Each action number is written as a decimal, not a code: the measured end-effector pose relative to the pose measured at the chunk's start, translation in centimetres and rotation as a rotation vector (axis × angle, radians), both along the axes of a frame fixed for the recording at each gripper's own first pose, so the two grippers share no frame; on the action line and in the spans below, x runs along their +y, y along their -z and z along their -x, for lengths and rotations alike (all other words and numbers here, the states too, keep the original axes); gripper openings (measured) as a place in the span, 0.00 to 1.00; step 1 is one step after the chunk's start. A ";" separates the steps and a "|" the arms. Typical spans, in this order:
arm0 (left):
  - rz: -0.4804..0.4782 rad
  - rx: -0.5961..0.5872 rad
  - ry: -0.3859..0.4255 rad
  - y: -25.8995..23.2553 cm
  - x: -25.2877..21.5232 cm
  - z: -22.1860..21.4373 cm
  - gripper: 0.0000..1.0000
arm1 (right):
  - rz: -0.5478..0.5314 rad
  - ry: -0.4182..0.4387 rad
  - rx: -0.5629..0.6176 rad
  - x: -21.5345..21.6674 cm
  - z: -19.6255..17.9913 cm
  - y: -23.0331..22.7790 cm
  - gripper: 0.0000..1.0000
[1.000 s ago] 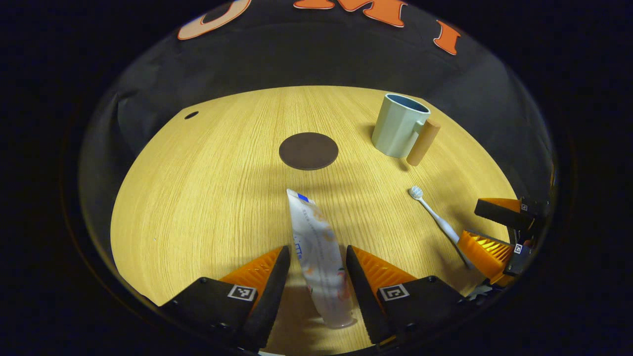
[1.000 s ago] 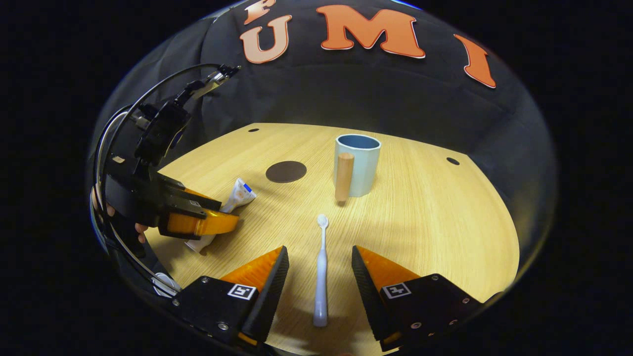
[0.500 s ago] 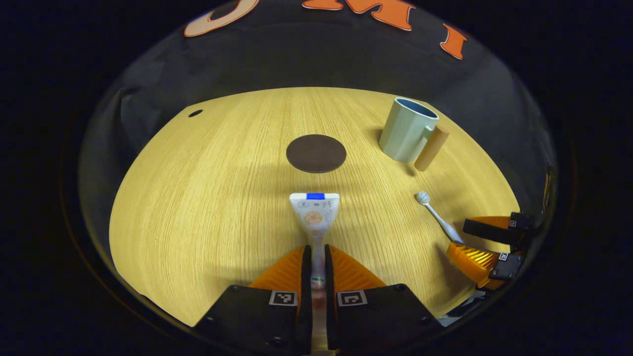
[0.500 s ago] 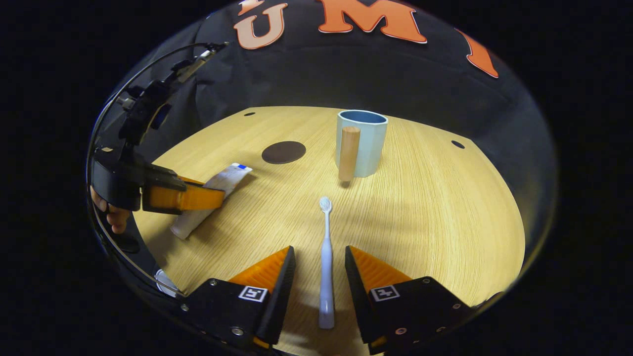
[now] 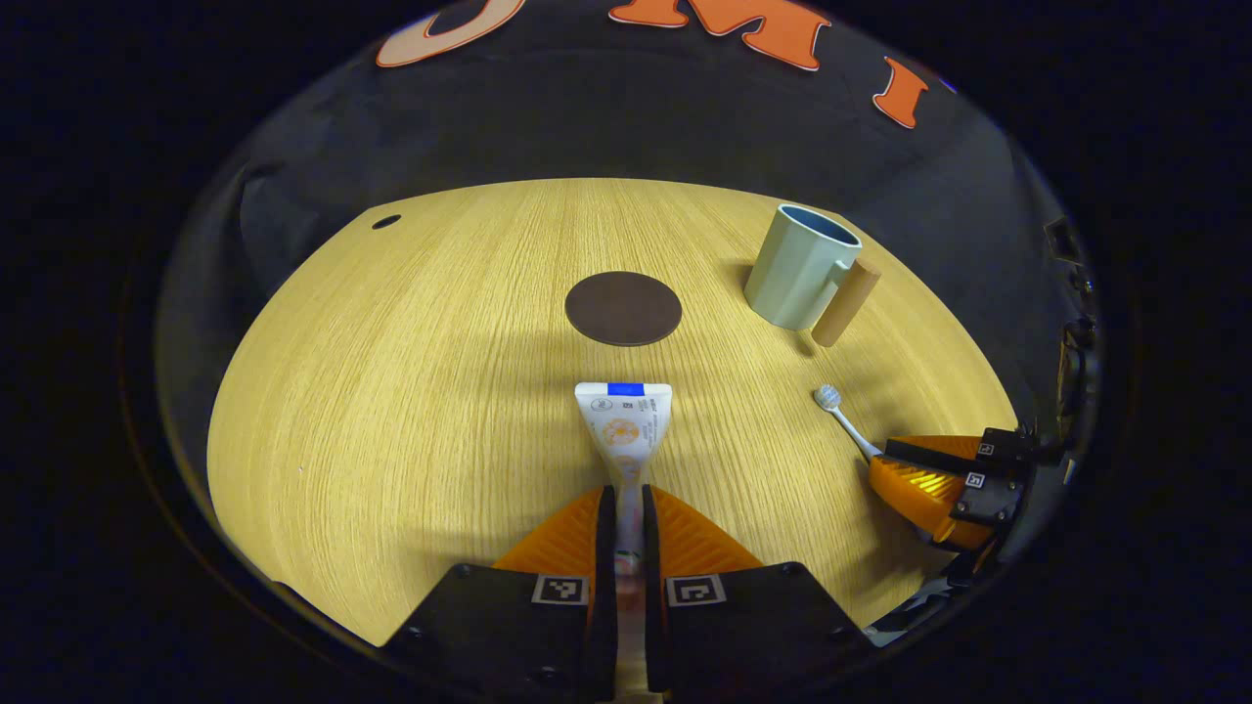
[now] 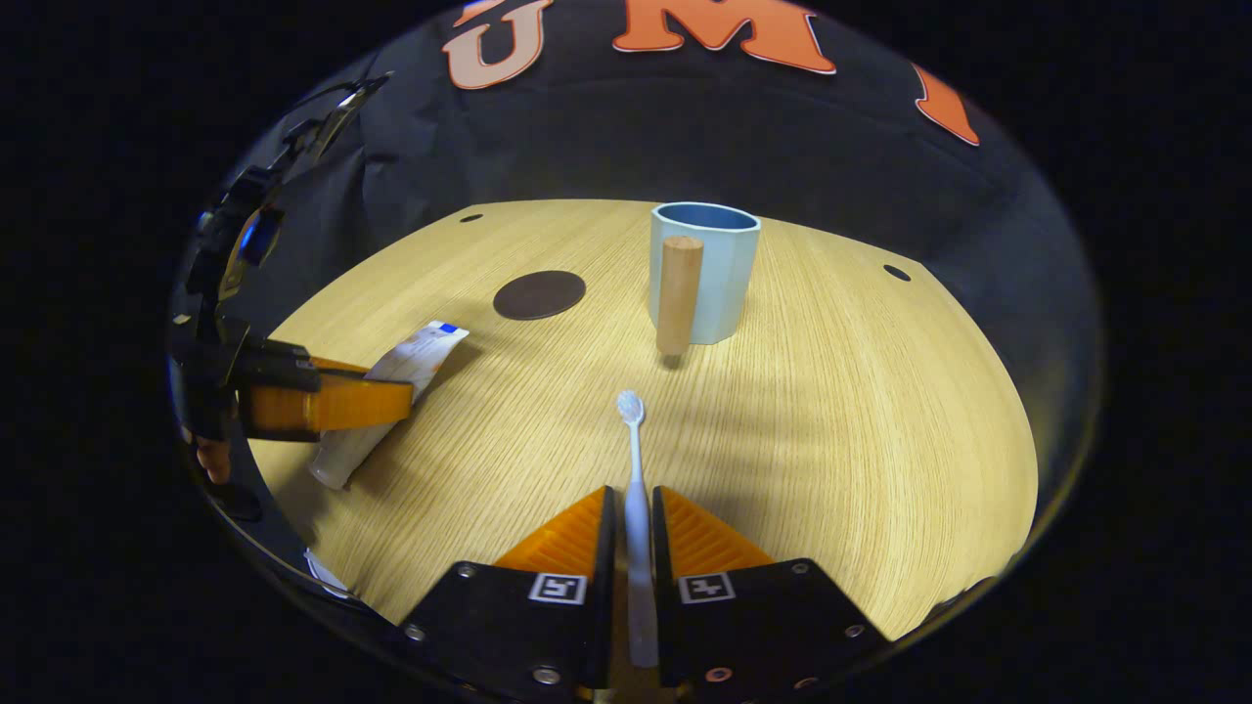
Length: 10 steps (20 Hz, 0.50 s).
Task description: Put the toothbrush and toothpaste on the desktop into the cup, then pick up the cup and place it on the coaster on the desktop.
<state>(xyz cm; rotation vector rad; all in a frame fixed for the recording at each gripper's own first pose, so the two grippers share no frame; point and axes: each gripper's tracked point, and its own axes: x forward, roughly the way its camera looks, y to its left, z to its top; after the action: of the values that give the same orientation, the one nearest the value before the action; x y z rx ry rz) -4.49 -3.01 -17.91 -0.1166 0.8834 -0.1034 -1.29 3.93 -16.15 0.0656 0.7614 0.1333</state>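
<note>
Toothbrush (image 6: 634,460) is the news: my right hand-held gripper (image 6: 634,508) stood open around it half a second ago and now it's clamped on the handle, head pointing at the cup (image 6: 706,269). My left hand-held gripper (image 5: 626,508) was already pinched on the toothpaste (image 5: 624,430) and hasn't let go, so I'd say both grabs are done and what's left is lifting and dropping them in. Both things look like they're still lying low on the table (image 5: 391,391). Cup sits upright toward the far edge, handle facing my right side, with bare wood between it and the brush. Coaster (image 5: 623,308) lies just beyond the tube's flat end, near the cup but not touching, so it's free for later.
</note>
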 end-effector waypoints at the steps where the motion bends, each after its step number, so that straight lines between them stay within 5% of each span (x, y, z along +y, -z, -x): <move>1: -0.002 -0.003 -0.004 0.0 0.1 -0.1 0.15 | -0.017 0.004 -0.004 0.0 -0.1 0.1 0.15; 10: 0.007 -0.042 -0.007 -1.4 0.4 -0.2 0.15 | -0.099 0.024 -0.088 -1.8 -0.1 -2.3 0.06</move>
<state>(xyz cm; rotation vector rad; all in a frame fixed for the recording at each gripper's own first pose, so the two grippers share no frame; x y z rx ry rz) -4.29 -2.60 -16.55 -0.1235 0.8413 -0.1020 -1.19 2.17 -13.82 0.1619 0.6661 0.1499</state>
